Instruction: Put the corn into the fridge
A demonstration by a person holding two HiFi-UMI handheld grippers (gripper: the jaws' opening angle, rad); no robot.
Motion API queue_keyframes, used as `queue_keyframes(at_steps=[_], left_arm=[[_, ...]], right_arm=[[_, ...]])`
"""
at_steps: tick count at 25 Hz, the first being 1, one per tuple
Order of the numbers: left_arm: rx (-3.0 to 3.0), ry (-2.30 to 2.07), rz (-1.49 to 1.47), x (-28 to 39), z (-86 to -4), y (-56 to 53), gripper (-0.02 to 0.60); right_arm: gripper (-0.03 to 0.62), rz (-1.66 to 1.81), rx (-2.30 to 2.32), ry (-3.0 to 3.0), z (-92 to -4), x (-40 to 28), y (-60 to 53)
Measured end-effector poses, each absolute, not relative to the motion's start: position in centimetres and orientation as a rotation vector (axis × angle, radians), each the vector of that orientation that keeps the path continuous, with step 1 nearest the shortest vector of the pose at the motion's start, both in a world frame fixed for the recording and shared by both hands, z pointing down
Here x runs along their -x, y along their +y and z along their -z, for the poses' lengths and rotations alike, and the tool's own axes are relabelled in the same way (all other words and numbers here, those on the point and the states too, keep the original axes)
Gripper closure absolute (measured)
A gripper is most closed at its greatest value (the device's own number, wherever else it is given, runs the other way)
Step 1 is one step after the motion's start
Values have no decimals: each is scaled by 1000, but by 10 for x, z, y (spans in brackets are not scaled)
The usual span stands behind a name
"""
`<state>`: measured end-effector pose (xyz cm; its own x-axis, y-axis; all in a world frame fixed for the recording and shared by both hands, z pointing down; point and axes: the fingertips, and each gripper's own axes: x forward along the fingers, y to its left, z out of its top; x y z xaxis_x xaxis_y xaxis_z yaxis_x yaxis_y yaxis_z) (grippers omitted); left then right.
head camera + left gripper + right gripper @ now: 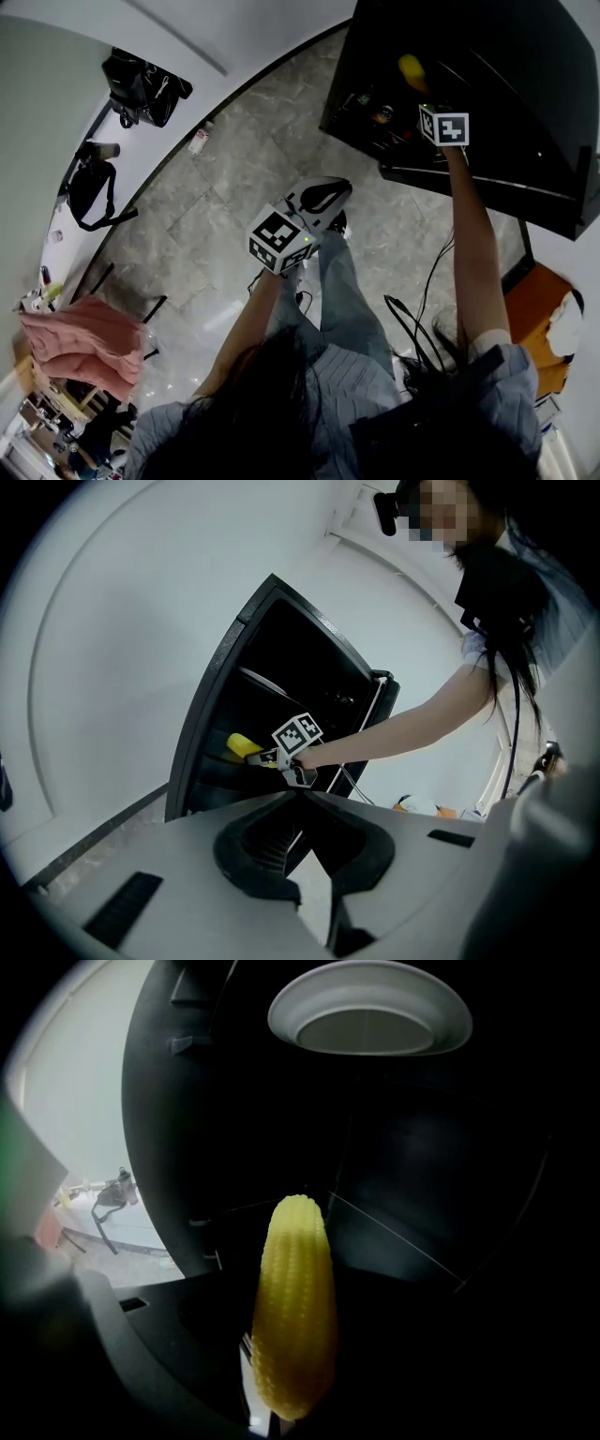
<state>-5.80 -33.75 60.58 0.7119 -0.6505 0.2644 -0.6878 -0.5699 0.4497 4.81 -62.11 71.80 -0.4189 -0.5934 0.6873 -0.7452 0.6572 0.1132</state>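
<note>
The yellow corn cob (292, 1316) stands upright between the jaws of my right gripper (289, 1372), which is shut on it. That gripper (433, 111) reaches into the open black fridge (525, 103), with the corn (412, 67) sticking out ahead of it among the dark shelves. The left gripper view shows the corn (244, 746) just inside the fridge (216, 714). My left gripper (323, 197) hangs over the floor, apart from the fridge, its jaws (302, 803) together with nothing held.
A white bowl (370, 1007) sits on a shelf above the corn, and a glass shelf (403, 1251) lies behind it. Small items (380, 112) stand on a lower fridge shelf. Cables (422, 309) trail on the marble floor. Black bags (141, 89) and a pink cloth (80, 342) lie left.
</note>
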Motion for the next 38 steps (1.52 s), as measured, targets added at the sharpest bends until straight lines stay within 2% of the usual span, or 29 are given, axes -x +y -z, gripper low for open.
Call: queue_keyframes(at_steps=[20, 38], left_arm=[[-2360, -1037, -69, 68, -596, -322, 572], [-2386, -1027, -30, 78, -550, -274, 572]], right_arm=[[345, -424, -1231, -2223, -674, -55, -606], [346, -569, -1334, -2374, -595, -50, -472]])
